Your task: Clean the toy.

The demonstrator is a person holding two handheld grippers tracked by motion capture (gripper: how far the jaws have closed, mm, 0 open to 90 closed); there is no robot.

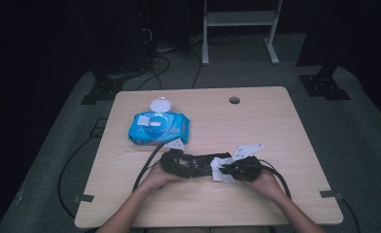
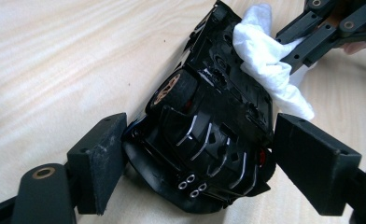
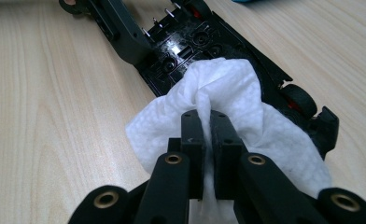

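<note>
1. Black toy car [image 2: 209, 135] turned on its side at the near middle of the wooden table [image 1: 276, 126], underside showing, one wheel with a bronze hub resting by the wood
2. Left gripper [image 2: 197, 158] straddling the car's rear end, one black pad on each side; left pad touching the bodywork, right pad just beside the other flank, contact there too close to call
3. Clamped on the car by the look of it, the body filling the whole gap between the pads
4. Right gripper [image 3: 205, 135] pinched together on a white wipe [image 3: 228, 107], pads nearly meeting with a fold of the cloth squeezed between them
5. Wipe bunched and pressed against the car's black underside, draped over its middle part, seen also in the left gripper view [image 2: 265, 60]
6. In the high view, both hands low at the near edge, left gripper [image 1: 179, 165] and right gripper [image 1: 237, 167] facing each other with the car [image 1: 200, 164] between them
7. Blue pack of wipes [image 1: 158, 127] farther back on the left of the table, its round white lid flipped open, well apart from the car
</note>
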